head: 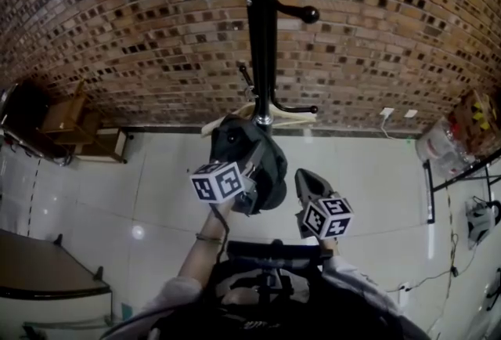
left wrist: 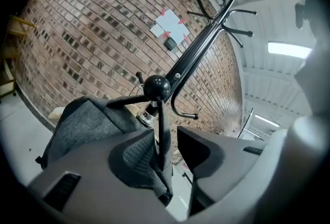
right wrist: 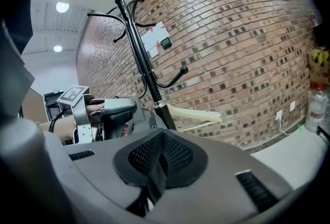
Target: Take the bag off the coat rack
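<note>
A dark grey bag hangs low on the black coat rack, looped over a ball-tipped hook. My left gripper is up against the bag's left side. In the left gripper view its jaws stand close together, with the bag's fabric draped over the left pad and pinched between them. My right gripper hovers just right of the bag, shut and empty. The right gripper view shows the left gripper at the bag beside the pole.
A cream wooden hanger hangs on the rack behind the bag. A brick wall stands close behind. A wooden chair is at the left, a desk corner at the lower left, and a plastic bag of bottles at the right.
</note>
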Tool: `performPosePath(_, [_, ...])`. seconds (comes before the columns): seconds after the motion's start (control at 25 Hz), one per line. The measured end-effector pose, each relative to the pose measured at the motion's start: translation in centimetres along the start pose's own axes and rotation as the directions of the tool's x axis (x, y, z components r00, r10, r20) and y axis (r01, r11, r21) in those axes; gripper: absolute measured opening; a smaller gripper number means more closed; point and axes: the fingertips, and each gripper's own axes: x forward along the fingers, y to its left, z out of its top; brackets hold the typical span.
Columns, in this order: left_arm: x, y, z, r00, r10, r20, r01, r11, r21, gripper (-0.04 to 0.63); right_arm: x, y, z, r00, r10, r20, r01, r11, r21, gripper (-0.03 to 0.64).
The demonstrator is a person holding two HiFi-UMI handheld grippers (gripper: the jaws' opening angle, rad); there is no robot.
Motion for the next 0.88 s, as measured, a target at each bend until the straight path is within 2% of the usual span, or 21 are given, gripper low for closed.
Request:
performPosePath(0.28, [2.7,-0.3,0.3,0.999,-0.028,-0.025,0.027,0.999,-0.034,0.132,0.7,-2.8,0.7,1.0,-0.004,0.002,0.003,1.0,0.028,-0.014])
performPosePath(0.4, [3.1,-0.3,0.6,0.999,-0.032,-0.034,0.033,0.999,0.015,0.127,0.9,-3.5,0.6,1.0,-0.012,0.002,0.012,0.999,0.037,-0.014])
performPosePath(0.44, [3.1,-0.3,0.6,0.999,-0.038,-0.034,0.039,0.999,0.035,0.081,1.0,-3.7,0.5,1.0,-0.016,0.001,0.016,0.999,0.04,-0.014])
performPosePath(0.52, [3.1,-0.5,0.6,0.997,-0.066,-0.027,0.067,0.996,0.05,0.063,1.1,-3.9,0.4,1.0,-0.024,-0.001,0.024,0.999,0.046,-0.014])
performPosePath(0.76, [3.0,-1.2,0.7,0.987,-0.161,0.0,0.161,0.987,0.027,0.052,1.5,-4.0,0.4,0.999,-0.052,-0.015,0.053,0.997,0.053,-0.014])
performPosePath(0.88, [2.7,-1.5,1.1,0.982,-0.19,0.009,0.19,0.981,-0.042,0.044,1.7,-3.8,1.2,0.998,-0.07,0.0,0.07,0.996,0.058,-0.014])
